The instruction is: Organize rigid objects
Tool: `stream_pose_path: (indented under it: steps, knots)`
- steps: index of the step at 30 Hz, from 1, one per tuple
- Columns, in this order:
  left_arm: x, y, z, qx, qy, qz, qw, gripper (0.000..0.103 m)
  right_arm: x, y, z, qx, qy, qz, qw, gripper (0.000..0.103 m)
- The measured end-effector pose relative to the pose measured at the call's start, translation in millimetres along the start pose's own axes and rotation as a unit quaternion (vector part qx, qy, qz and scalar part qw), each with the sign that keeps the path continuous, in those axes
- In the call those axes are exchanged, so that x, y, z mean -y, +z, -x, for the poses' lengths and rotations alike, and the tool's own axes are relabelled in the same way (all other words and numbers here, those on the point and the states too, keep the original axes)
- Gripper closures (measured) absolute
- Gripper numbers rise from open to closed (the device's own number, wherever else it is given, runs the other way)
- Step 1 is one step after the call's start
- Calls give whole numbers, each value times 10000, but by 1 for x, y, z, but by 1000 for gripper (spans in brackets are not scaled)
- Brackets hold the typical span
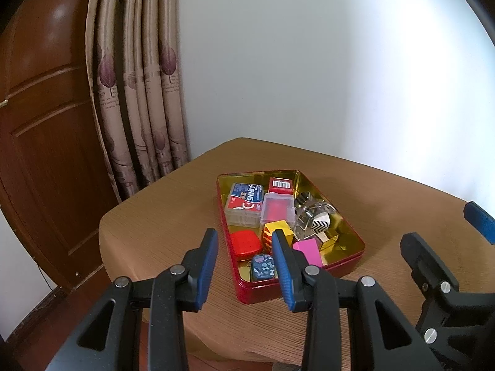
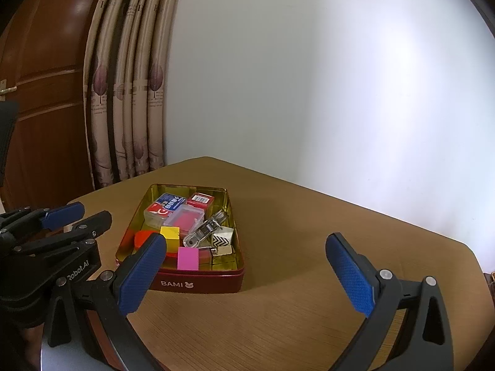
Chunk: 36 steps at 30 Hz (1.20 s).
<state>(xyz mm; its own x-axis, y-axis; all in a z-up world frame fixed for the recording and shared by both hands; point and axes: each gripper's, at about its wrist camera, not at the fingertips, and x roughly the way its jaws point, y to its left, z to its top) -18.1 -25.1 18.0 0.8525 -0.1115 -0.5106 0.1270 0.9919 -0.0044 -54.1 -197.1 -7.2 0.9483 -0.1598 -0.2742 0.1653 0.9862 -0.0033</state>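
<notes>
A red tin (image 1: 263, 290) with a gold inside, marked BAMI, sits on the wooden table (image 1: 154, 232); it also shows in the right wrist view (image 2: 201, 284). It holds several small items: a red rounded box (image 1: 244, 243), a yellow block (image 1: 278, 228), a pink block (image 1: 307, 250), a blue patterned box (image 1: 262, 267), a clear case (image 1: 277, 211) and a metal clip (image 1: 309, 216). My left gripper (image 1: 246, 266) is open and empty, hovering at the tin's near left corner. My right gripper (image 2: 247, 275) is wide open and empty, over the table to the right of the tin.
A brown wooden door (image 1: 46, 139) and patterned curtains (image 1: 139, 92) stand behind the table's left side. A white wall (image 1: 340, 77) lies behind. The table's left edge (image 1: 102, 235) is close to the tin. Bare tabletop (image 2: 309, 232) lies right of the tin.
</notes>
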Motion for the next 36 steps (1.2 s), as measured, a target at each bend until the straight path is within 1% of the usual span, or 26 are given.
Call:
stream_pose_path:
  steps: [5, 11, 14, 16, 17, 21, 31, 36]
  knots:
    - [-9, 1, -5, -77, -10, 146, 9999, 67, 1, -2, -2, -51, 21, -25, 10000, 1]
    - [-7, -1, -8, -92, 65, -5, 9999, 66, 1, -5, -3, -82, 51, -22, 10000, 1]
    - [-3, -2, -7, -46, 109, -115, 9999, 57, 2, -6, -5, -107, 61, -40, 9999, 1]
    - [-1, -3, -6, -2, 214, -153, 9997, 50, 3, -6, -5, -113, 50, -49, 9999, 1]
    - [-2, -3, -6, 10, 218, -152, 9996, 49, 3, -7, -5, -114, 48, -54, 9999, 1]
    - [-3, -5, -9, -90, 117, -106, 9998, 48, 4, -7, -5, -104, 24, -55, 9999, 1]
    - [-1, -7, -12, -198, 33, -74, 9998, 48, 4, -10, -5, -144, 9, -39, 9999, 1]
    - [0, -9, -12, -176, 118, -118, 9997, 48, 5, -10, -5, -158, 7, -55, 9999, 1]
